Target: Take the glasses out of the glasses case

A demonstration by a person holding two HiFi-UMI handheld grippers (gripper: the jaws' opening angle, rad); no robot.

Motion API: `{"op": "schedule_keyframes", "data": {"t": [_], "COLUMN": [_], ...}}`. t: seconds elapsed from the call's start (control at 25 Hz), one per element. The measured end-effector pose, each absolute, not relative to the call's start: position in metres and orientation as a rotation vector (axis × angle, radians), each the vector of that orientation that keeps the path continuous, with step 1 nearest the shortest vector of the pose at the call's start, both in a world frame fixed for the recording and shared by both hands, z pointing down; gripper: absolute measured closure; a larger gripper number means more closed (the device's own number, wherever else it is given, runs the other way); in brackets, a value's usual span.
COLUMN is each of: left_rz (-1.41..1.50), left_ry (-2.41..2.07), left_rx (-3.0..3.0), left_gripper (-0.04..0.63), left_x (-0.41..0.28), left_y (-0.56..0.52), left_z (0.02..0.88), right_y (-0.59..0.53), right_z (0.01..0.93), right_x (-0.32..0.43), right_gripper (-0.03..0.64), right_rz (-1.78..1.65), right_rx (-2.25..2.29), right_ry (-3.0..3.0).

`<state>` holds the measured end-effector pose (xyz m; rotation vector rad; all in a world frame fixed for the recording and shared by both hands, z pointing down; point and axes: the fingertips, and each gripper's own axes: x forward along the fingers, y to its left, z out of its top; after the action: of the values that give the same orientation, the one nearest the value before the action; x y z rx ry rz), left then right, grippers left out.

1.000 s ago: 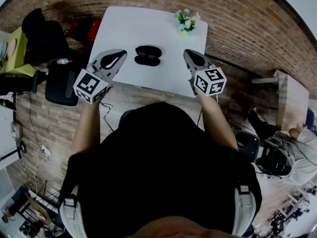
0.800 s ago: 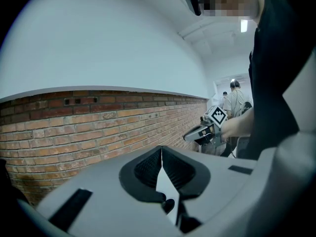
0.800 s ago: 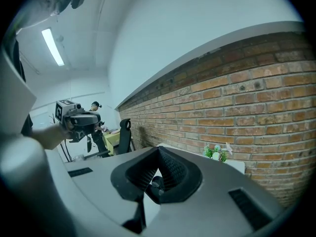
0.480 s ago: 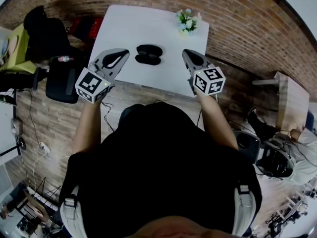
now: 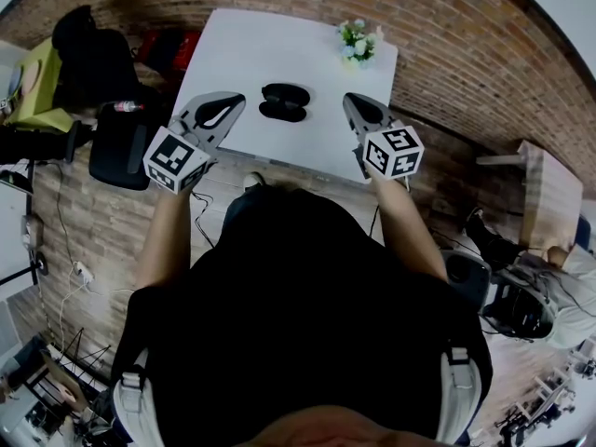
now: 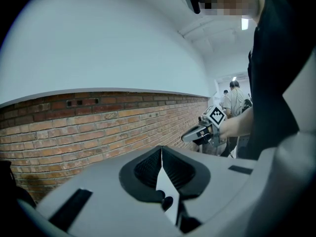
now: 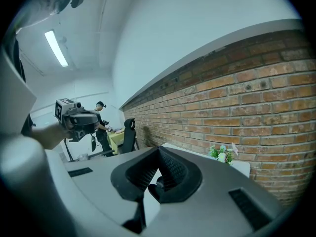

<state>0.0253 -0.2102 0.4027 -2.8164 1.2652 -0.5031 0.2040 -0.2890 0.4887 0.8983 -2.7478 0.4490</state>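
Lying closed on table [image 5: 279, 54], glasses case [image 5: 283, 101], left claw [image 5: 231, 102], right claw [image 5: 354, 102] both pinched together, empty

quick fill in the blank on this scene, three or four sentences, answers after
The glasses case lies on a ___ table. The flowers stand at the table's far ___ corner. The left gripper and the right gripper have their fingers shut on ___. ___ gripper touches the glasses case.

Missing words: white; right; nothing; neither
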Motion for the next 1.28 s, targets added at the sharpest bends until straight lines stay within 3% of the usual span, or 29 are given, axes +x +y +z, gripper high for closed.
{"op": "schedule_keyframes", "data": {"t": [1.28], "left_rz": [-0.451], "left_ry": [1.256], "left_rx": [-2.854], "left_gripper": [0.583], "left_x": [-0.041], "left_y": [-0.254], "left_z": [0.413], "right_y": [-0.323], "right_z": [0.493], "right_x": [0.151], "right_gripper": [0.601], "right_rz": [0.449], "right_rx": [0.925], "right_ry": [-2.7]}}
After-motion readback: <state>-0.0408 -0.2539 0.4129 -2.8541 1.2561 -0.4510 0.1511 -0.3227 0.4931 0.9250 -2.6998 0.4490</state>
